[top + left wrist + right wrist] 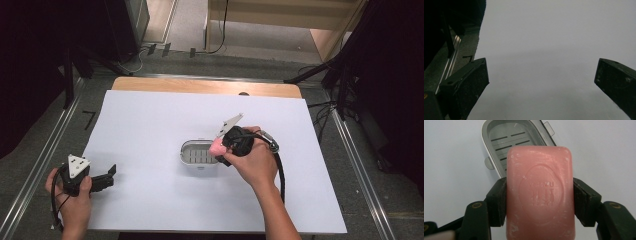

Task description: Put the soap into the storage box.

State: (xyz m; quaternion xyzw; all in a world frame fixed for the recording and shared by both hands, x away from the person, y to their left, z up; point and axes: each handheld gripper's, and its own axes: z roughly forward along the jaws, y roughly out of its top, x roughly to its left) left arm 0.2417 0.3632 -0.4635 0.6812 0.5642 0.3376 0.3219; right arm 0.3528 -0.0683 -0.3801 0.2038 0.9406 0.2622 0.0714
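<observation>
A pink bar of soap (540,195) with an embossed stamp is clamped between the jaws of my right gripper (539,200), which is shut on it. In the high view the soap (217,147) hangs at the right end of a grey slotted soap dish (195,153) in the middle of the table, with my right gripper (224,148) just above it. The dish (499,140) lies behind and below the bar in the right gripper view. My left gripper (111,176) rests at the table's front left, open, with bare white surface between its jaws (541,80).
A white sheet (150,120) covers the wooden table. Metal rails (45,155) run along both sides. Dark stands and cables (150,50) sit on the floor beyond the far edge.
</observation>
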